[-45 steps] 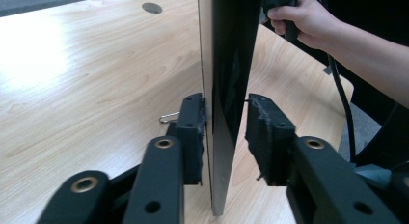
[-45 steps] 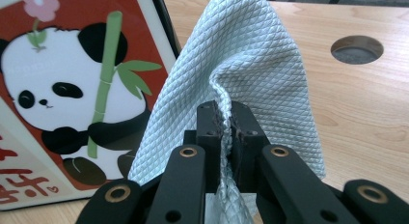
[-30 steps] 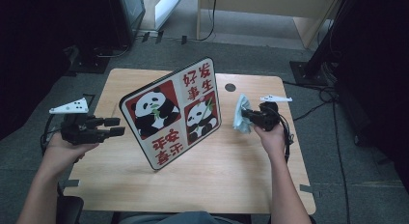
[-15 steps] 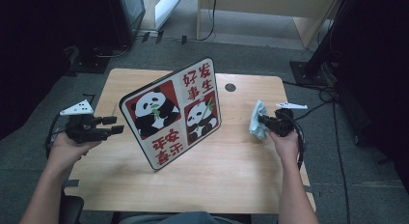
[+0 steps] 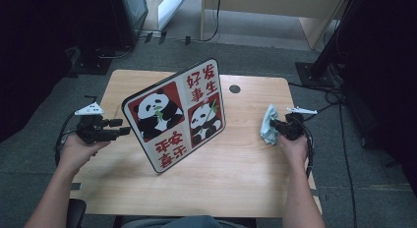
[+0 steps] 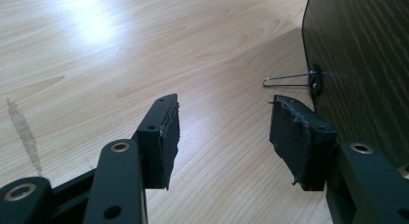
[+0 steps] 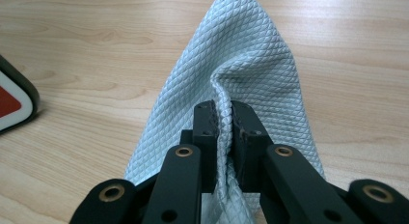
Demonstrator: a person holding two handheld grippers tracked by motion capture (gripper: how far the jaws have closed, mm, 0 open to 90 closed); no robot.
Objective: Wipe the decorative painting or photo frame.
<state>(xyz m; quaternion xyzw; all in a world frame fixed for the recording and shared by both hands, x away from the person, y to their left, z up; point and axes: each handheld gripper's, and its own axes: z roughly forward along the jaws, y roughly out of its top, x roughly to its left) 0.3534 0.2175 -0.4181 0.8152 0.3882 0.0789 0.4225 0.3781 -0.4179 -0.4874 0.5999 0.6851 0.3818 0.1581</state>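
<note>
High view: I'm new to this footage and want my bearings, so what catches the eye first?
A propped-up red and cream panda picture board stands tilted at the middle of the light wooden table. To its right, the right gripper pinches a pale blue waffle-weave cloth. At the board's left edge, the left gripper is open beside its dark back.

Bare table (image 5: 231, 174) across the lower middle of the frame, open for passing. Upright panda board (image 5: 174, 115) blocking the centre, wire stand (image 6: 289, 79) jutting behind it. Open strip at centre right between board and cloth (image 5: 269, 124). Small hole (image 5: 234, 89) at upper middle.
</note>
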